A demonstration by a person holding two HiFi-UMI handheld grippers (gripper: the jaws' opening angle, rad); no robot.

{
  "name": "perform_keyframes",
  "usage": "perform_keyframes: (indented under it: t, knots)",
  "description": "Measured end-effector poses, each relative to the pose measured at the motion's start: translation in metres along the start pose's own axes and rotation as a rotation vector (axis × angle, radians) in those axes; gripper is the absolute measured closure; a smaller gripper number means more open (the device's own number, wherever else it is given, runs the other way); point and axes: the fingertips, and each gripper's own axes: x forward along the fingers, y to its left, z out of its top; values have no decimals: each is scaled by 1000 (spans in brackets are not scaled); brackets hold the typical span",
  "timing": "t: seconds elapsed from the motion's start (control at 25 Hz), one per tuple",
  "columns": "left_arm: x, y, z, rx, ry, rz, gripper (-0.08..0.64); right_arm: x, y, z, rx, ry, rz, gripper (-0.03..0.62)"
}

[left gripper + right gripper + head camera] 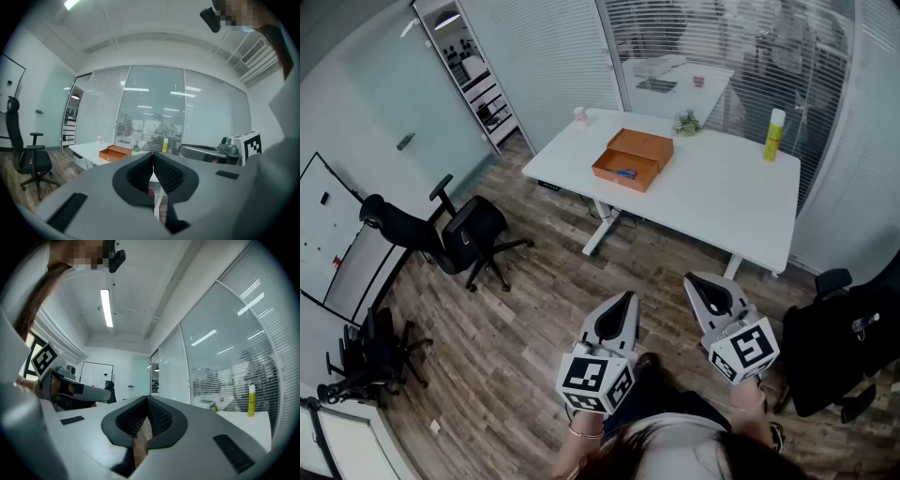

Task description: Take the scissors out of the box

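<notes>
An open orange box (634, 157) lies on a white table (722, 197) well ahead of me. Scissors with blue handles (625, 173) lie inside its front tray. Both grippers are held level above the wooden floor, far short of the table. My left gripper (627, 297) has its jaws together with nothing between them, and so does my right gripper (693, 280). The left gripper view (153, 154) looks toward the orange box (114, 152). The right gripper (147, 399) faces the glass wall, with the table edge (253, 420) at its right.
A yellow bottle (774, 134), a small plant (687, 123) and a pink cup (579, 115) stand on the table. A black office chair (455, 234) is on the floor at left, another (839, 347) close at my right. Glass walls with blinds stand behind the table.
</notes>
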Motion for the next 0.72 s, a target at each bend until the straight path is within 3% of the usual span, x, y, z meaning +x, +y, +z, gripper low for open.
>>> perform_keyframes:
  t: [0.32,0.72]
  knots:
    - [20,25,3,-4,1,-9,540,32,-9,0,53,-40,-9,565]
    - [57,69,10,-13,-8,-16,540,87,-29,-9,116,-6,3,565]
